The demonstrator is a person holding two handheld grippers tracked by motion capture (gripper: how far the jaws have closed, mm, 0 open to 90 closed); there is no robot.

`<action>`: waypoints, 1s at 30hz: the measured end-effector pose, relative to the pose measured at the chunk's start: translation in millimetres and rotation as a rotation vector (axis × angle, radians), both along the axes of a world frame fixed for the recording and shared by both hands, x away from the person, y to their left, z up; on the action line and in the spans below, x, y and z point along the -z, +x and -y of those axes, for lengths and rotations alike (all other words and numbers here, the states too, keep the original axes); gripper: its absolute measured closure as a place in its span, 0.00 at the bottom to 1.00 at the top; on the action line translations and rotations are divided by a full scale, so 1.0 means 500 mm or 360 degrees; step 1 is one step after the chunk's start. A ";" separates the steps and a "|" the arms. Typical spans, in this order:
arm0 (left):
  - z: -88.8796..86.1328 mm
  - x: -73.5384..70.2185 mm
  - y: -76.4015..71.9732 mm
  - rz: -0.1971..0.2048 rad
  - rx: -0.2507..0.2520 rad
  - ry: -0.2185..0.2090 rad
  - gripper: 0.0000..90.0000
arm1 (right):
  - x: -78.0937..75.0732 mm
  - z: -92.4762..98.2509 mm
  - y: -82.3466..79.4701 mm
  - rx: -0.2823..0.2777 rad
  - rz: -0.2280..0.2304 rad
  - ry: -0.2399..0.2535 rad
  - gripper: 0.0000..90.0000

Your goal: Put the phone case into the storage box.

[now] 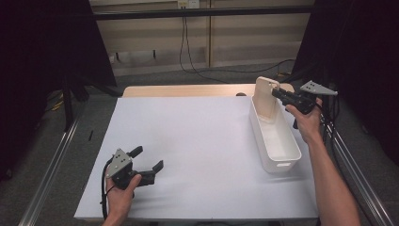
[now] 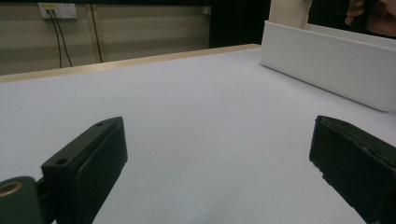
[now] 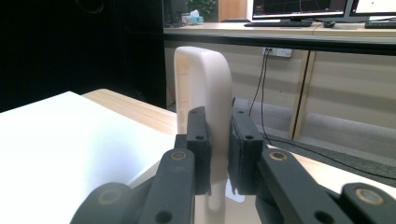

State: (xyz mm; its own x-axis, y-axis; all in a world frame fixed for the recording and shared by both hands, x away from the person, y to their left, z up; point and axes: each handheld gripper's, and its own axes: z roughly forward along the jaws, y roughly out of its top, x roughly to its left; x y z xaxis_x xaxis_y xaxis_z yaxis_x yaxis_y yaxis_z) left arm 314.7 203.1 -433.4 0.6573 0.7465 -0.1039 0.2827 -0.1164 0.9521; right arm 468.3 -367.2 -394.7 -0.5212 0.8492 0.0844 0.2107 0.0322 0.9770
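Note:
A long white bin (image 1: 282, 165) stands on the right side of the white tabletop (image 1: 197, 141). A cream flat panel with rounded corners (image 1: 266, 96) stands upright at the bin's far end, its lower edge inside the bin. My right gripper (image 1: 278, 94) is shut on the panel's edge; in the right gripper view the pads (image 3: 199, 154) press the panel (image 3: 205, 79) from both sides at my right gripper (image 3: 219, 154). My left gripper (image 1: 148, 158) rests low at the table's near left, open with nothing between its jaws (image 2: 219, 158). Ahead of it lie the bin (image 2: 327, 65) and the panel (image 2: 289, 11).
A wooden strip (image 1: 183, 90) runs along the table's far edge. Metal rails (image 1: 51, 165) flank the table on both sides. Cables hang down the back wall (image 1: 186, 42). Dark curtains close both sides.

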 end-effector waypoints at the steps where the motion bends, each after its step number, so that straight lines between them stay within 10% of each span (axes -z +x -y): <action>1: 0.001 0.000 0.000 0.0001 0.0002 -0.0002 0.05 | 0.001 0.000 0.000 -0.0006 0.0000 -0.0006 0.90; 30: 0.007 0.004 0.005 -0.0006 0.0007 0.0020 0.05 | 0.019 -0.001 0.019 0.0005 -0.0035 -0.0061 0.90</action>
